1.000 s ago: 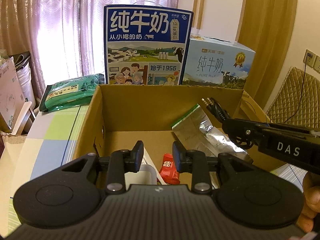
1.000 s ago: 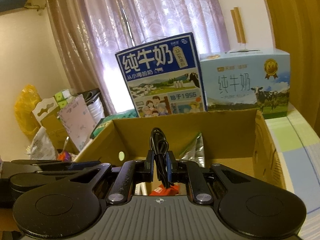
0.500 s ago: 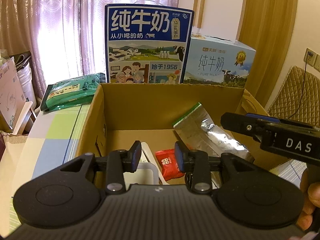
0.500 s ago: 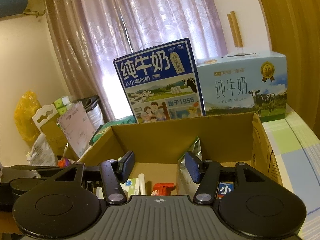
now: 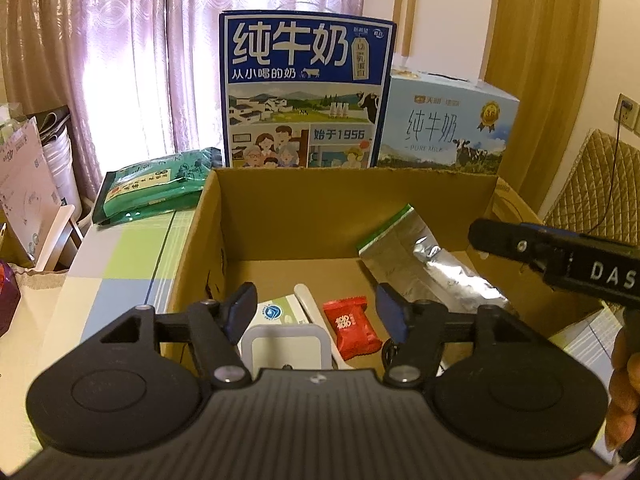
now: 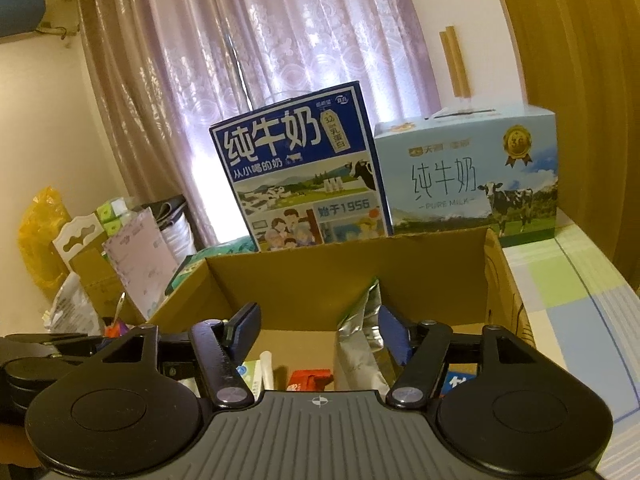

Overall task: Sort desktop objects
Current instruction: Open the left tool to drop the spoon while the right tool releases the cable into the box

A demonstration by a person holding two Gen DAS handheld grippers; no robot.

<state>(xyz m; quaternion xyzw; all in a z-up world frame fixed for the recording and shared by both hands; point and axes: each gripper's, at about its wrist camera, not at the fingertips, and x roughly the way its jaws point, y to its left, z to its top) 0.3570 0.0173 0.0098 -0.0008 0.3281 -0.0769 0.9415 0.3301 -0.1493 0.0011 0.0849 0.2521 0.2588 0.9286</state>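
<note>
Left wrist view: the left gripper [image 5: 316, 312] hovers over the near edge of an open cardboard box [image 5: 352, 196] on a checked tablecloth [image 5: 120, 276], jaws spread wide and empty. Inside the box lie a red candy packet [image 5: 351, 328], a silver foil pouch [image 5: 432, 272] leaning toward the right wall, a white lidded container [image 5: 286, 348] and a white-and-green carton [image 5: 280, 312]; a bit of black cable [image 5: 390, 354] shows beside the right finger. The right gripper [image 5: 560, 254] reaches in from the right, a hand [image 5: 624, 388] below it. Behind the box stand a blue milk carton [image 5: 306, 92] and a pale milk carton [image 5: 448, 128]; a green packet [image 5: 152, 184] lies to the left.

Right wrist view: the right gripper [image 6: 318, 332] is also held over the box [image 6: 348, 268], jaws wide apart and gripping nothing. The pouch [image 6: 360, 344] stands between the fingers' line of sight, the candy packet [image 6: 308, 380] just left of it. Both milk cartons [image 6: 304, 172] [image 6: 468, 176] rise behind.
</note>
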